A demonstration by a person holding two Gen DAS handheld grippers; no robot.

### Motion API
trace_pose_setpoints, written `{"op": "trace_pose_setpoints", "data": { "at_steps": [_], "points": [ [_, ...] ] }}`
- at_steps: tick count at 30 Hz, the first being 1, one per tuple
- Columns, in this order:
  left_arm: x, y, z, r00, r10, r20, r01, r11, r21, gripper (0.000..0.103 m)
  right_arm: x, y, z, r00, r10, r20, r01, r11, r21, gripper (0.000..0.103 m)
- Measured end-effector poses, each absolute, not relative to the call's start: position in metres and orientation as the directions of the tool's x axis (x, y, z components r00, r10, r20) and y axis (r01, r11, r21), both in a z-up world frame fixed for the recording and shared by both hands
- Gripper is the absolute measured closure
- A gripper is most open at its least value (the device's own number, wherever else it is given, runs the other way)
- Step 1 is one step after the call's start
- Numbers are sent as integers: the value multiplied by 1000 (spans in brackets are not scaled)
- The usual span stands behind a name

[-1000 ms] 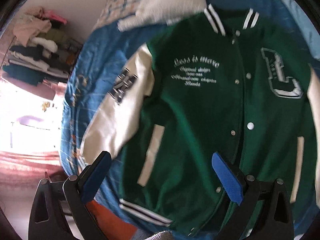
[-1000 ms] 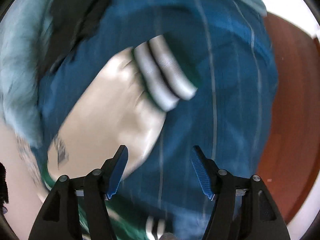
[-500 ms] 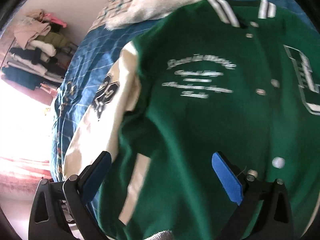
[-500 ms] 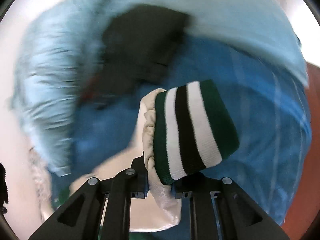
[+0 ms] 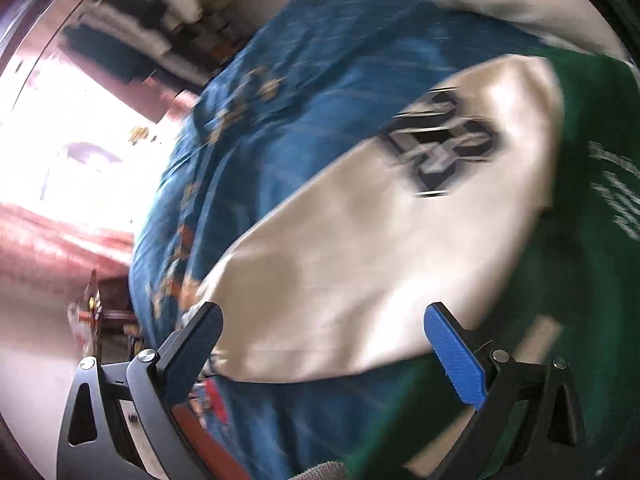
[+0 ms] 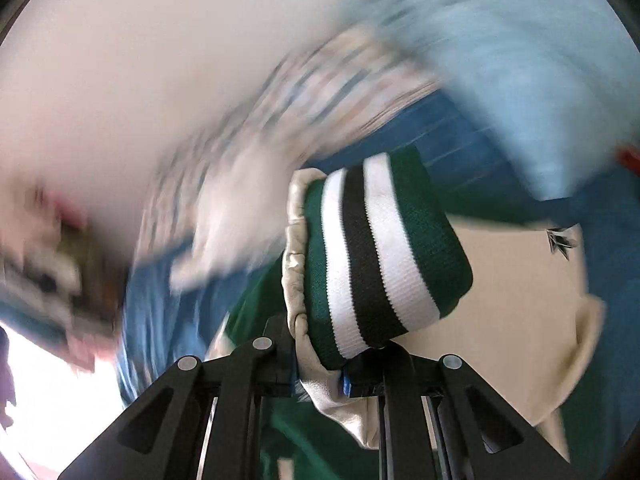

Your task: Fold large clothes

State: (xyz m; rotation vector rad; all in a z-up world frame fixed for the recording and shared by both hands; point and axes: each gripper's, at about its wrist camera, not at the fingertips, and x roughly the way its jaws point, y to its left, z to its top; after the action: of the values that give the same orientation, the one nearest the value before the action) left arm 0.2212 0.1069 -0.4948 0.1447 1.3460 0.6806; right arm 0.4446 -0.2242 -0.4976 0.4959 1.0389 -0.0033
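Observation:
A green varsity jacket (image 5: 592, 264) with cream sleeves lies on a blue bedspread (image 5: 320, 92). In the left wrist view its cream sleeve (image 5: 360, 264), bearing a dark patch (image 5: 440, 144), fills the middle. My left gripper (image 5: 324, 344) hovers over the sleeve's lower part with its jaws wide and nothing between them. In the right wrist view my right gripper (image 6: 320, 380) is shut on the other cream sleeve just below its striped green, white and black cuff (image 6: 380, 256). The cuff stands up above the jaws, lifted over the green jacket body (image 6: 248, 308).
Stacked clothes (image 5: 132, 36) sit on a shelf at the upper left, beside a bright window (image 5: 60, 152). A light blue quilt (image 6: 520, 60) and a patterned pillow (image 6: 320, 80) lie at the bed's head. The bed's left edge (image 5: 144, 280) drops to the floor.
My left gripper swept left from the jacket's green front to its cream sleeve and rolled. My right gripper closed on the other sleeve by the cuff and lifted it, swinging toward the jacket.

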Motion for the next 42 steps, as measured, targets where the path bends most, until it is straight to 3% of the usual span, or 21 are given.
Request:
{"op": "trace_pose_setpoints", "data": {
  "at_steps": [5,9,11,12,13,15,18,20,23,24,25,28,32,34,35,36,37,42],
  "points": [
    [199,158,-504,-2,545,-838,-419,761,496,0,469,-61,-620,298,221,-929,25,971,239,88],
    [189,172,-509,-22,537,-843,-422,760,495,0,429,-17,-661,191,221,-956,-40,975,217,79],
    [188,171,-506,-22,518,-855,-427,769,476,0,419,-38,-653,144,383,-912,-8,922,386,59],
    [189,168,-504,-21,501,-865,-426,779,461,0,410,-55,-645,142,438,-888,28,895,446,42],
    [190,165,-501,-15,487,-873,-425,788,446,0,401,-77,-634,155,482,-862,69,866,496,37],
    [195,156,-492,7,461,-887,-414,809,417,0,375,-136,-608,211,521,-827,176,812,557,37],
    [209,136,-477,68,437,-897,-381,842,382,0,327,-230,-587,294,462,-837,388,742,546,37],
    [221,119,-470,112,428,-897,-351,861,367,0,285,-306,-595,335,383,-861,581,635,509,36],
    [243,92,-465,170,419,-892,-299,884,359,0,257,-372,-625,347,309,-885,711,529,464,39],
    [252,79,-466,190,417,-889,-275,892,360,0,251,-387,-642,348,303,-887,733,503,459,48],
    [257,72,-465,198,418,-887,-259,895,364,0,244,-400,-662,323,287,-902,765,482,428,75],
    [270,43,-463,238,418,-877,-201,904,377,0,212,-412,-707,218,262,-940,833,452,319,81],
    [285,36,-469,215,426,-879,-198,900,388,0,205,-393,-690,151,250,-956,791,550,268,79],
    [292,48,-472,194,424,-885,-249,894,374,0,200,-388,-680,164,298,-940,784,538,308,74],
    [294,53,-472,187,410,-893,-277,894,352,0,198,-385,-674,184,322,-929,775,534,338,71],
    [297,61,-471,184,392,-901,-311,893,325,0,197,-385,-669,197,325,-925,768,535,352,60],
    [300,68,-471,189,354,-916,-339,899,277,0,194,-384,-664,209,317,-925,762,540,357,53],
    [327,72,-503,186,62,-980,-351,936,-7,1,187,-407,-657,219,320,-922,771,523,365,53]
  ]
}}
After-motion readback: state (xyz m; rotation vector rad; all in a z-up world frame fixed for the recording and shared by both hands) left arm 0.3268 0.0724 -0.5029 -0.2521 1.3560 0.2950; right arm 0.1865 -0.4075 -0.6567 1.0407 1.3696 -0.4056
